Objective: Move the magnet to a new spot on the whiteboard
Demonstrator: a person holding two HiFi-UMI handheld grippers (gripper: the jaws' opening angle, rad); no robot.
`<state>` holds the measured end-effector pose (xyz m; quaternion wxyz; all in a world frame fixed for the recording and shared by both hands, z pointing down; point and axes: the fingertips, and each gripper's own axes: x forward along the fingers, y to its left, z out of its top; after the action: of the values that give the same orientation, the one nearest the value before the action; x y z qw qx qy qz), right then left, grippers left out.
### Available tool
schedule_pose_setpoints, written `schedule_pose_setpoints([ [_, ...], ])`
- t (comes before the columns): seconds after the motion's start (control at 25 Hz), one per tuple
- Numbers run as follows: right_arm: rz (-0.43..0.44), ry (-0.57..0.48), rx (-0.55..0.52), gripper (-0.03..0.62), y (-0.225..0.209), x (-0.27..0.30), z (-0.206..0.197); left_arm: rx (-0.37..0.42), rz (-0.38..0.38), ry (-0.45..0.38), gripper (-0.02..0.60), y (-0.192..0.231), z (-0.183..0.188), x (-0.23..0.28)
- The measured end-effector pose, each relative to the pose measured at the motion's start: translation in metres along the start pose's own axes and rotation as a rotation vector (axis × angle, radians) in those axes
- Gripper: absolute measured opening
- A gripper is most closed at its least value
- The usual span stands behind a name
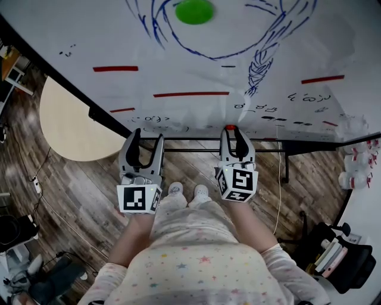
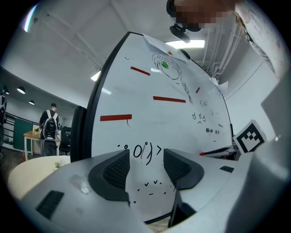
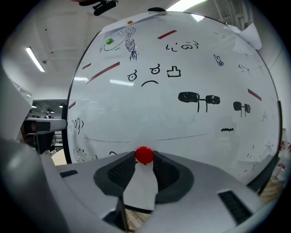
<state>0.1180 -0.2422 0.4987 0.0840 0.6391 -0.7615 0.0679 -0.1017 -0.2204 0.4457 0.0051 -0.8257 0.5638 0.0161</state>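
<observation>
The fingers of our right gripper (image 3: 144, 160) are clamped on the red magnet (image 3: 144, 154), which sits right at their tips, at the lower edge of the whiteboard (image 1: 196, 59). Our left gripper (image 2: 145, 157) has its fingers apart with nothing between them, facing the board. A green magnet (image 1: 194, 11) sits high up, well apart.

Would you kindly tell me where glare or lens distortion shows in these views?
Head view: whiteboard evenly lit, edges bowed. Left gripper view: strong fisheye, ceiling light glaring above the whiteboard. Right gripper view: soft reflections streak the whiteboard; red magnet is sharp.
</observation>
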Motion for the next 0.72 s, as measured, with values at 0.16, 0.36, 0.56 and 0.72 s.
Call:
schedule_pose_setpoints([
  [0.16,0.002,-0.002,-0.006,0.121,-0.001,-0.001,-0.001,-0.002,0.005,-0.002,0.215,0.0,0.001,-0.003],
  [0.36,0.004,-0.01,-0.013,0.115,-0.002,-0.004,0.001,0.001,0.008,-0.006,0.215,-0.002,0.003,-0.007],
  [0.56,0.009,-0.005,-0.018,0.06,-0.001,-0.011,-0.004,0.006,0.013,-0.01,0.213,-0.001,0.006,-0.011],
  [0.72,0.015,-0.006,-0.017,0.061,-0.001,-0.01,-0.005,0.01,0.009,-0.01,0.213,-0.004,0.007,-0.012],
])
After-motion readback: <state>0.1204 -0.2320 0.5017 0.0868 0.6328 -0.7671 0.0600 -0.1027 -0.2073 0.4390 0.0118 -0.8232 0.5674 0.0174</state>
